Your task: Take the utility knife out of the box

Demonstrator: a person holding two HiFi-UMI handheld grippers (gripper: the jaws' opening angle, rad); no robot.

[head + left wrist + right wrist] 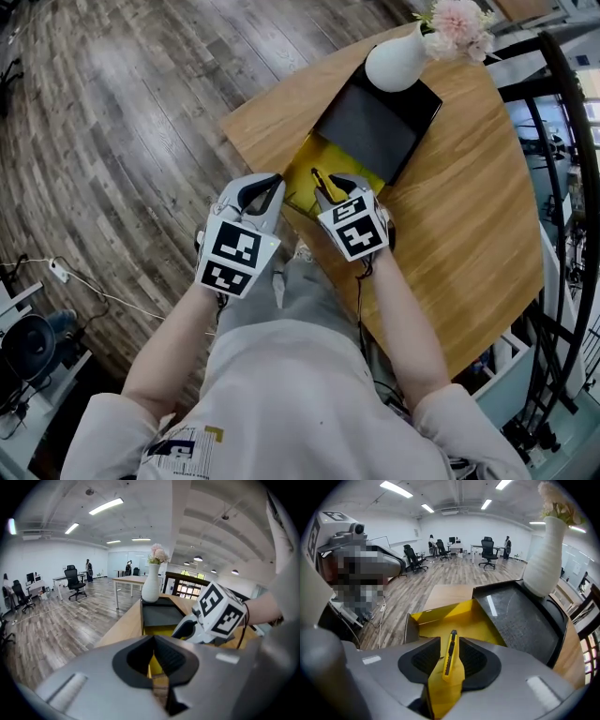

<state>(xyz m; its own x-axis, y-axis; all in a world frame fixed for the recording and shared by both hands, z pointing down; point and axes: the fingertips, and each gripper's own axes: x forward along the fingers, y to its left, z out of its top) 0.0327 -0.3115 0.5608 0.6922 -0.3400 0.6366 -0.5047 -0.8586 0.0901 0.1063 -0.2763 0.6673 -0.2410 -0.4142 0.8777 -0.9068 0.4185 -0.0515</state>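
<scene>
The yellow utility knife [449, 654] sits pinched between the pads of my right gripper [450, 644], its tip pointing away from me. In the head view, the knife [322, 184] and right gripper [330, 190] hover over the near end of the open box [349, 160], which is yellow inside. The box's black lid [377, 120] lies folded back beyond it. My left gripper [263, 194] is beside the box's left side at the table edge, jaws together with nothing between them. In the left gripper view, those jaws [153, 639] point toward the box [157, 631] and the right gripper [190, 629].
A white vase [397, 58] with pink flowers stands on the far end of the lid. The wooden table [478, 197] stretches to the right. A black railing [572, 141] runs along the far right. Wood floor [122, 122] lies to the left.
</scene>
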